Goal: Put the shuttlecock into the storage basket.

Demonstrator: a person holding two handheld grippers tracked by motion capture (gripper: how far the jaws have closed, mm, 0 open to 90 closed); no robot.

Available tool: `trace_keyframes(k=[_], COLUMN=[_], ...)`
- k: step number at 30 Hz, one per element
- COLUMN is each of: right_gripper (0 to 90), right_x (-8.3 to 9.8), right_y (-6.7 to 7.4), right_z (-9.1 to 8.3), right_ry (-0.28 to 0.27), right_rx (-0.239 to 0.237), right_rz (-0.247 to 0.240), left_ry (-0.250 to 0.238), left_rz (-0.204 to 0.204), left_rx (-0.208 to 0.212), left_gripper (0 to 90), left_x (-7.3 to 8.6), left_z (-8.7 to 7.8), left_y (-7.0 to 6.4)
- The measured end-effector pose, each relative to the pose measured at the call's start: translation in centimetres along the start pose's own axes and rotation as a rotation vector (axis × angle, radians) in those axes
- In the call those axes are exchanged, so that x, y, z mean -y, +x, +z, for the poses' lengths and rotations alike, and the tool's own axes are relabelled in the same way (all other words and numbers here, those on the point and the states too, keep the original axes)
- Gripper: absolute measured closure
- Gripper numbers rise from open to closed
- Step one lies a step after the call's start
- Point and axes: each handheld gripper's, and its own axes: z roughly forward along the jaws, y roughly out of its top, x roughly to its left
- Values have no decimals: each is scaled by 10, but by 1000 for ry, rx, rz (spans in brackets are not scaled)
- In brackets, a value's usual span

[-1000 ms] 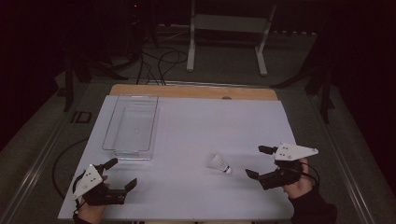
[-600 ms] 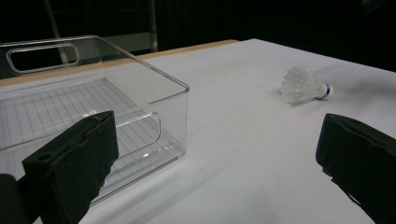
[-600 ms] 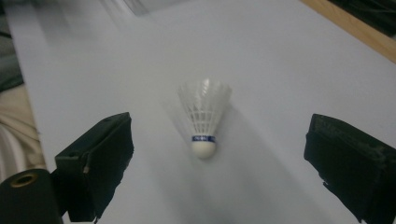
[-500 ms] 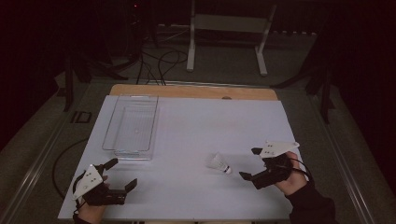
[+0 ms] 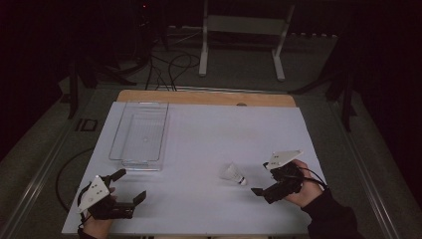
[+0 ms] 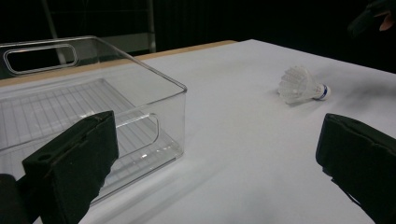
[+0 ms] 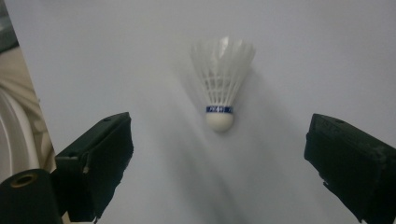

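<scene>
Shuttlecock [image 7: 220,88] lying just ahead of right gripper [image 5: 267,178] (jaws wide, empty), cork toward it

Your shuttlecock [image 7: 220,84] has white feathers, a white cork tip and a thin blue band with pale lettering between them. Your bin [image 5: 140,132] is clear plastic with a ribbed floor. The table [image 5: 209,124] top is plain white, with a light wood strip along its far edge. Your jaws are matte black.
</scene>
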Motion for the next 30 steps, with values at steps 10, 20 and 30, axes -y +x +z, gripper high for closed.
trace_keyframes(k=[10,20,30], right_gripper=[83,83,83], right_x=[1,-4,-12], right_y=[-3,-6,-7], right_z=[13,24,41], right_ry=[86,152,253], right_rx=[-8,-11,-12], right_rz=[13,35,40], left_ry=[2,3,2], left_rz=[-1,0,1], left_rx=[1,1,2], left_gripper=[0,0,0], left_x=[0,0,0], left_z=[0,0,0], left_y=[0,0,0])
